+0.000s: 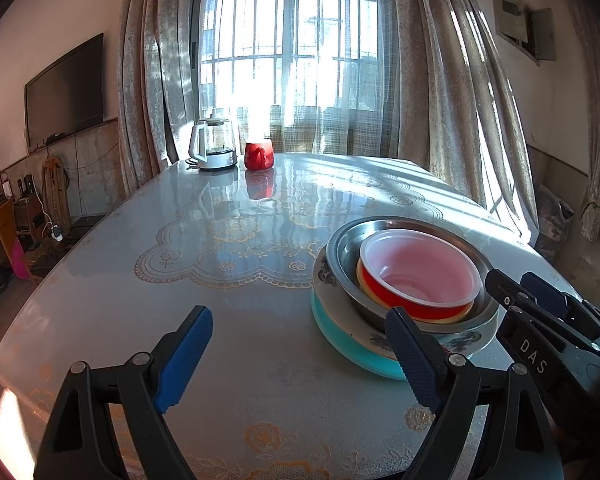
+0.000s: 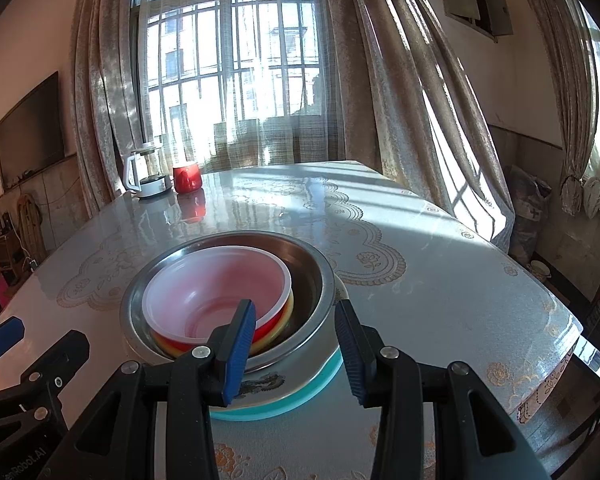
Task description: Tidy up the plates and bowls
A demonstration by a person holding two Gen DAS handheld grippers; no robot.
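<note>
We see the stack sitting on the table (image 2: pixel 440 280), toward its near edge: a red bowl (image 2: pixel 216 294) with a white inside nests over a yellow rim in a steel bowl (image 2: pixel 316 276), which rests on a patterned plate (image 2: pixel 268 384) over a teal plate (image 2: pixel 284 410). The red bowl sits off-centre in the steel one, so a nudge could tip or slide it. Our right gripper (image 2: pixel 296 356) hovers with its fingers partly apart, straddling the steel bowl's near rim; we judge them not pressing on it, though we cannot be sure. If they lift by that rim alone, the bowl could tilt and spill its nested bowls, or drag the plates across the glossy table. Our left gripper (image 1: pixel 296 356) is released wide with nothing between its fingers, just left of the stack.

The left view shows the stack's side, with the plates' layering plain. The right view shows the rim between the fingers, which the left view hides. Both show the kettle (image 1: pixel 212 146) and red mug (image 1: pixel 259 155) far off.
</note>
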